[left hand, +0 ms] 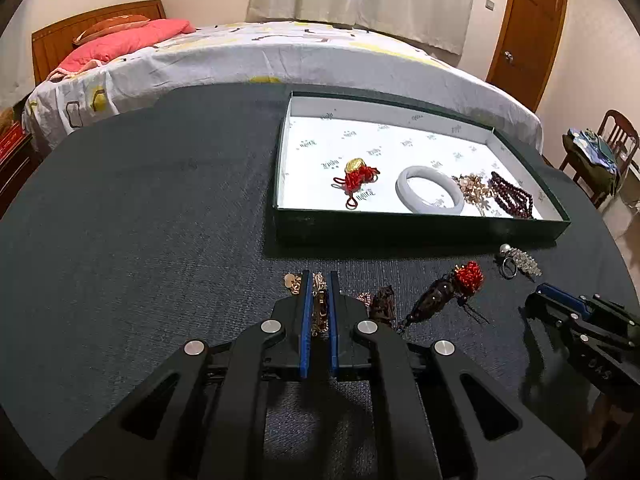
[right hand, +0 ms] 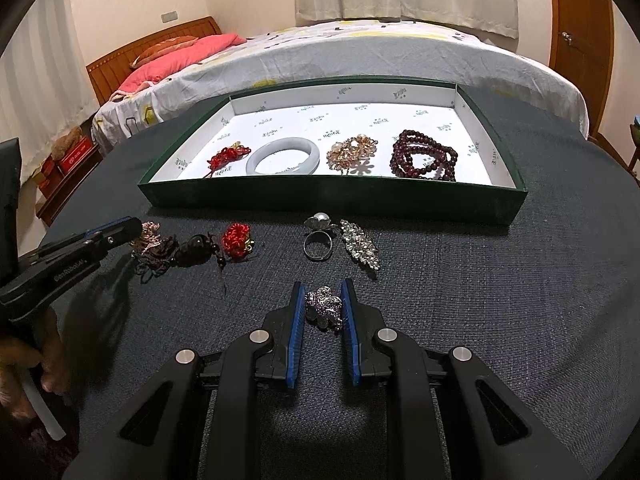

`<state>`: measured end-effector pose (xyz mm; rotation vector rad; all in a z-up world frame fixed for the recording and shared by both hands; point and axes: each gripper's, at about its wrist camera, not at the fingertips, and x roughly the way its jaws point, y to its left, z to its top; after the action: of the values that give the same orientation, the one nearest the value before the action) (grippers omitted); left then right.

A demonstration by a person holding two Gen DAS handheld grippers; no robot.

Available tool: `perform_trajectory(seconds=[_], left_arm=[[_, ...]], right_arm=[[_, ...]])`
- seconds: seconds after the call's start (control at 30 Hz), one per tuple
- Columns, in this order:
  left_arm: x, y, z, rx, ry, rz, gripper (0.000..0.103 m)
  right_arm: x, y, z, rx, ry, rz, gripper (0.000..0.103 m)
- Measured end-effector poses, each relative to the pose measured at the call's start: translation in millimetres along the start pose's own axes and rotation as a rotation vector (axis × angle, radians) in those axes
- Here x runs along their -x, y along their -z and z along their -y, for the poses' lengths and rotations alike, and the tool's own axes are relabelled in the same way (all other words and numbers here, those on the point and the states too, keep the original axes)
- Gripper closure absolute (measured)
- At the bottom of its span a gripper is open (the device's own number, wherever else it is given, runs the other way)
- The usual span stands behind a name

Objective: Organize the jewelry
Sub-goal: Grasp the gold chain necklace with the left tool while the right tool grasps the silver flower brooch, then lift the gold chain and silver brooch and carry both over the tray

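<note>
A green box (left hand: 420, 229) (right hand: 332, 200) with a white lining holds a red knot charm (left hand: 356, 179), a pale bangle (right hand: 283, 156), a gold cluster (right hand: 352, 151) and a dark red bead bracelet (right hand: 424, 156). My left gripper (left hand: 319, 280) is shut on a gold chain piece (left hand: 319, 308) on the dark cloth. My right gripper (right hand: 323, 292) stands around a purple-silver brooch (right hand: 324, 306), jaws close beside it but apart from it. A red and dark tassel charm (right hand: 200, 250), a pearl ring (right hand: 318, 242) and a crystal brooch (right hand: 360, 244) lie before the box.
The round table (left hand: 140, 220) has a dark cloth. A bed (left hand: 280, 52) stands behind it, a chair (left hand: 600, 156) at the right, a door (left hand: 528, 28) beyond. The right gripper shows in the left wrist view (left hand: 580, 320).
</note>
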<state>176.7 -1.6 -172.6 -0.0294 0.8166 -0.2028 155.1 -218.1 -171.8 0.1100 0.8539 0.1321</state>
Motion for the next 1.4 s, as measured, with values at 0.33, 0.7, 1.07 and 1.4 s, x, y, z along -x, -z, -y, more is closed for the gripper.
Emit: perform_trajectory(seconds=[0.33, 0.7, 1.07, 1.4], left_arm=[[4.5, -3.2, -1.3, 0.002, 0.012, 0.001, 0.096], [-5.7, 2.1, -7.6, 0.029, -0.023, -0.035, 0.082], [-11.2, 6.5, -4.8, 0.008, -0.038, -0.060, 0.071], [-13.1, 6.5, 2.2, -0.027, 0.006, -0.066, 0.091]], right_arm=[[1.1, -0.4, 0.7, -0.003, -0.001, 0.005, 0.084], [-0.4, 0.0, 0.4, -0.001, -0.009, -0.006, 0.084], [-2.6, 0.1, 0.8, -0.005, -0.015, -0.012, 0.084], [-3.3, 0.3, 0.1, -0.004, -0.018, -0.012, 0.084]])
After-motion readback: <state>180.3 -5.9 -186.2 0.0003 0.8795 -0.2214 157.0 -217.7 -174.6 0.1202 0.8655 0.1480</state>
